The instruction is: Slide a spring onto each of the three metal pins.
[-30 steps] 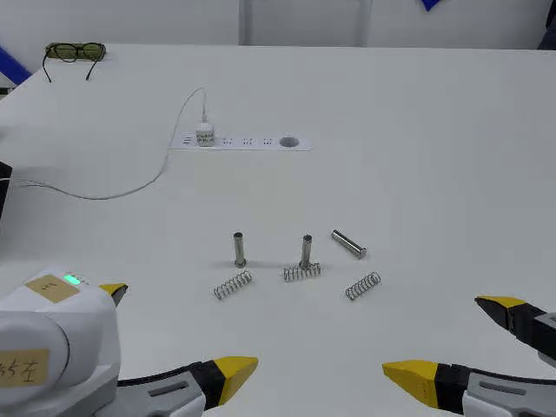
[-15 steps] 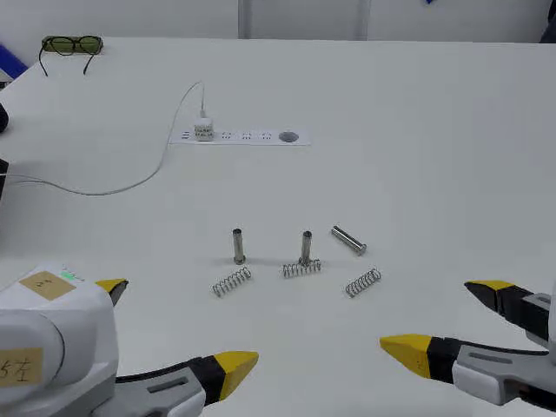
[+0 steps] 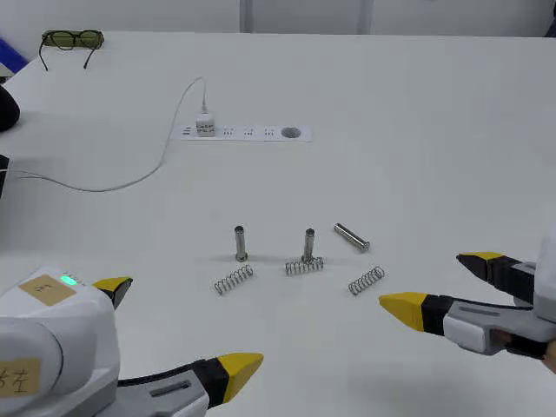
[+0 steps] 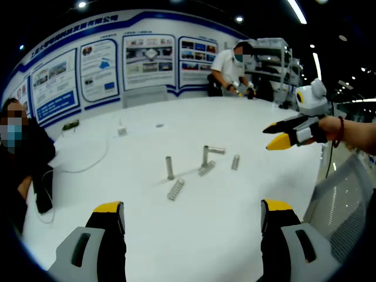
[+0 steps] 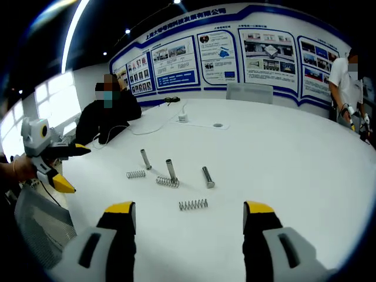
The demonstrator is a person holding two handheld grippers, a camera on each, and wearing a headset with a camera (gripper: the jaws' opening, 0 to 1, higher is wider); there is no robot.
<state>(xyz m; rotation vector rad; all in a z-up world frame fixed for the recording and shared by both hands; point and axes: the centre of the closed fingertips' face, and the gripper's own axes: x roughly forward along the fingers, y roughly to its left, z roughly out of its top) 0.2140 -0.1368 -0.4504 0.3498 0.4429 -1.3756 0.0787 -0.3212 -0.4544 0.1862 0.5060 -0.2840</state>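
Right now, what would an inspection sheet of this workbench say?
Surface: white table.
Job's things: three pins, two upright, one lying flat; three springs loose on the table, none on a pin.
Clutter: glasses at the far corner.
Grippers: left gripper and right gripper, jaws open, holding nothing.
Cables: power strip; white cable running off left.
Surroundings: seated person, wall posters.

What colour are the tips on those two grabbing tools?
Bright yellow, on both the left gripper and the right gripper; clearest in the right gripper view.
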